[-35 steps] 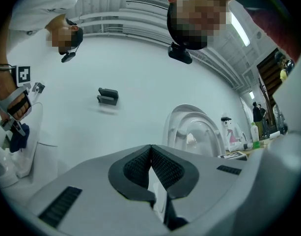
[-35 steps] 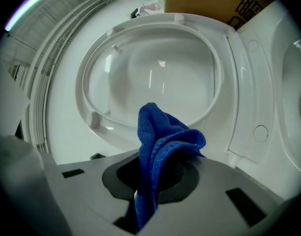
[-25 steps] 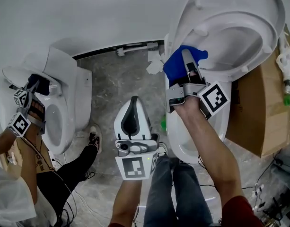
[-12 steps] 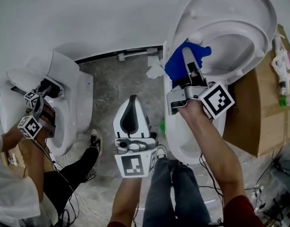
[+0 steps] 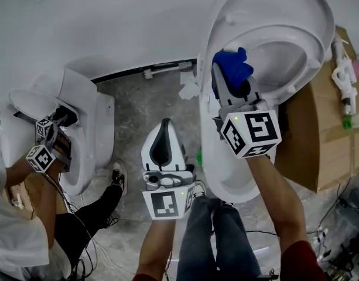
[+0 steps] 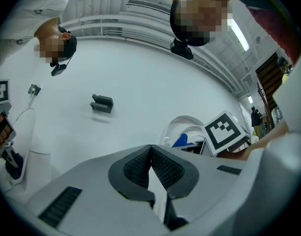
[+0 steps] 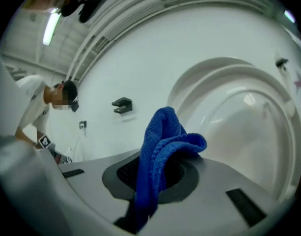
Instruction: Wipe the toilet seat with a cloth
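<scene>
Right gripper view: shows a bunched blue cloth (image 7: 160, 146) clamped tight between the jaws of the right gripper (image 7: 155, 178), with folds poking up past the tips. Sits just in front of the raised toilet seat (image 5: 261, 22), above the bowl (image 5: 226, 174). Finds the left gripper (image 5: 164, 134) pinched together on nothing, off to the left, over the floor (image 5: 138, 104).

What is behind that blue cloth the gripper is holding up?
Behind the blue cloth, clamped in the right gripper, stands the raised white toilet seat. The patch of seat directly behind the cloth is covered.
</scene>
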The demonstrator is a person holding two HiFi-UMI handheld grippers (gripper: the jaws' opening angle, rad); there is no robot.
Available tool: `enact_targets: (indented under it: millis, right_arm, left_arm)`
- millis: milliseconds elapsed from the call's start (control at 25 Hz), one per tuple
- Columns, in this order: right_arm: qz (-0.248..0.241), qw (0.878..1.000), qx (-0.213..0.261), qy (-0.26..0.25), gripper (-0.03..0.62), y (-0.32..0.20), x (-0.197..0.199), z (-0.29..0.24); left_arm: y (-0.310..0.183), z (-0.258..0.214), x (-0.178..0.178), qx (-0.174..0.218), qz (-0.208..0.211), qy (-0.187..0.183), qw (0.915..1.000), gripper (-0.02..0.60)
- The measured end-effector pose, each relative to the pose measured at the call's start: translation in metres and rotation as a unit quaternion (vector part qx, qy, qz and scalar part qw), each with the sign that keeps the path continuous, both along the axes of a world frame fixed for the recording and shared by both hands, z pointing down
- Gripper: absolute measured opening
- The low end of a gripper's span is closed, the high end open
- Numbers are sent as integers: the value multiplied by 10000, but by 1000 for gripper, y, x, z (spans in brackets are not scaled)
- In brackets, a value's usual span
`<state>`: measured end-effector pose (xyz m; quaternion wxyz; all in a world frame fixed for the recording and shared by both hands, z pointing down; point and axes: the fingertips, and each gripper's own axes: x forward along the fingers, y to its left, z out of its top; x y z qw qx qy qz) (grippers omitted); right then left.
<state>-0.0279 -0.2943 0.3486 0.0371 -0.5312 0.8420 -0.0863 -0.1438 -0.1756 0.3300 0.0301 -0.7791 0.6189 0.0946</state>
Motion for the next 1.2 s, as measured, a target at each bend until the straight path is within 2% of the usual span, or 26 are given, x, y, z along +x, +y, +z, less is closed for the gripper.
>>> enact_targets:
  millis: [80,200,400,880,1200]
  right_arm:
    - [-86,9972,385,639,54,2,-6,-13]
    - [-31,9922,643,1064,54,-2,-3,-33]
    - [202,9897,714,1227,54,-14,24,-52]
    - [222,9727,1154,2000,54,-14,70,-77]
    - [657,9753,1101,1796,54,-15,117,-84]
  left_arm:
    - [-1,-1,2,-4,7,4,10000,15]
    - [-1,-3,4,-4,9,24,10000,17]
    - [-1,-8,15,22,35,53,10000,16]
    - [2,-11,30,27,86,42,10000,17]
    - [5,-9,43,-1,158,16,9999,17]
